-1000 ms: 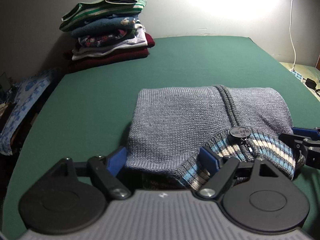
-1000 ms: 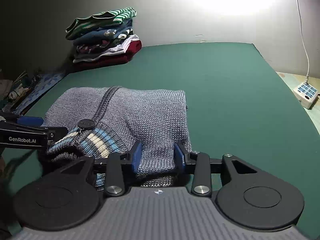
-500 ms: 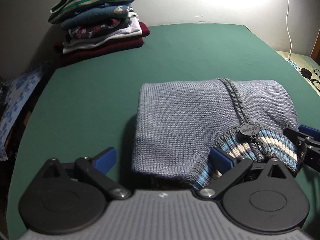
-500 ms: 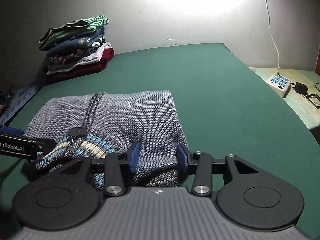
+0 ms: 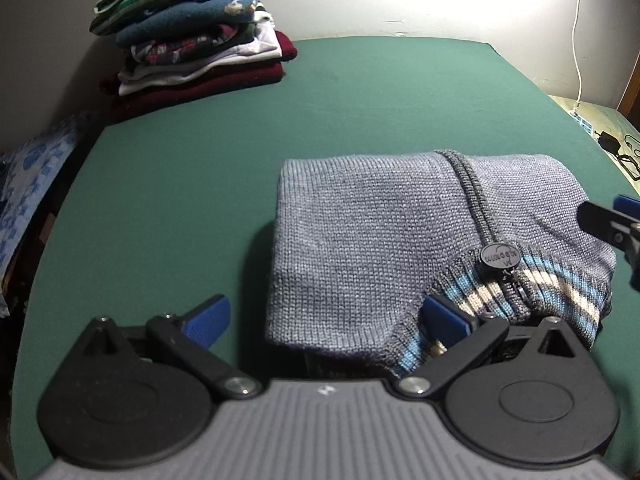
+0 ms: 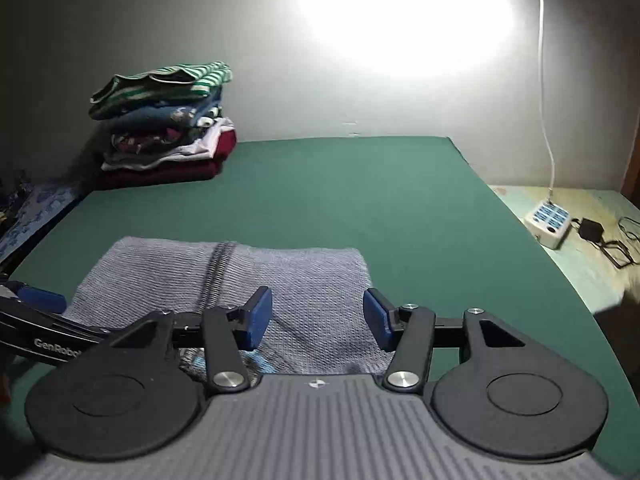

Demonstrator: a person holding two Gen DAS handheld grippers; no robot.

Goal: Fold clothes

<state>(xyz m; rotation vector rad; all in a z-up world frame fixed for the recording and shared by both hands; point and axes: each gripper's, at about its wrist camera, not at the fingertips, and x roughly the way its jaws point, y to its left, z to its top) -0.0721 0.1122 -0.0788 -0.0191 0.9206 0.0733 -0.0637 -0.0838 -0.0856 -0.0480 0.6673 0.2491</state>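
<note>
Green desk holds a folded grey sweater; both grippers, left and right, hover with fingers spread. Snagging the striped collar could undo the fold.

"GenRobo" on left gripper

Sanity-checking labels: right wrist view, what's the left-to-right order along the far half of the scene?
Stack of folded clothes → green table → white cable → power strip → black adapter.

Sweater near edge behind claw
</note>
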